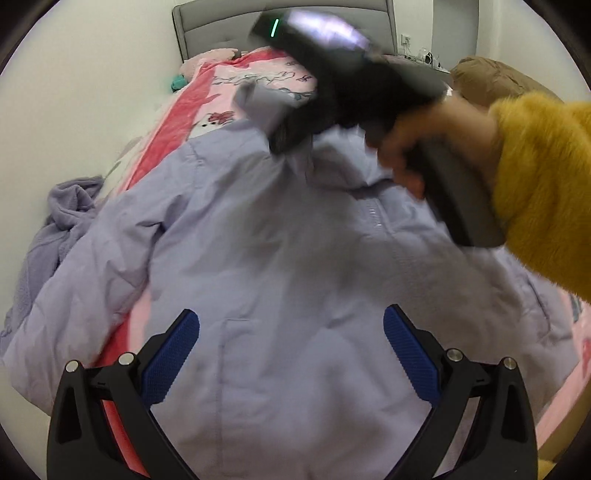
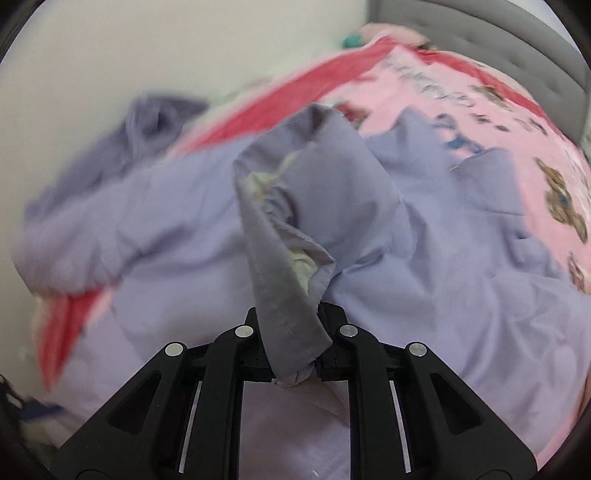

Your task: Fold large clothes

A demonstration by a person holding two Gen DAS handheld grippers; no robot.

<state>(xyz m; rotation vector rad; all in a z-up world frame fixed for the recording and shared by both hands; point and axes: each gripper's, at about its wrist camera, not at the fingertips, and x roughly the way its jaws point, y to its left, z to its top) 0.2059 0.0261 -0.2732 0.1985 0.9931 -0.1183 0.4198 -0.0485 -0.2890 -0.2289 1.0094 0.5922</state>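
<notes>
A large lavender jacket [image 1: 280, 243] lies spread on a pink bed. My left gripper [image 1: 291, 354] is open, its blue pads either side of the jacket's lower front, above the cloth. My right gripper [image 1: 291, 144] shows blurred in the left wrist view, held by a hand in a yellow sleeve, over the jacket's collar area. In the right wrist view my right gripper [image 2: 291, 332] is shut on a fold of the jacket [image 2: 291, 236], a sleeve cuff or hem with pale lining showing, lifted above the rest.
A pink and red blanket [image 1: 236, 92] covers the bed, with a grey headboard [image 1: 221, 22] beyond. A purple fleece garment [image 1: 66, 210] lies bunched at the left by the white wall. A brown cushion [image 1: 491, 81] sits at the back right.
</notes>
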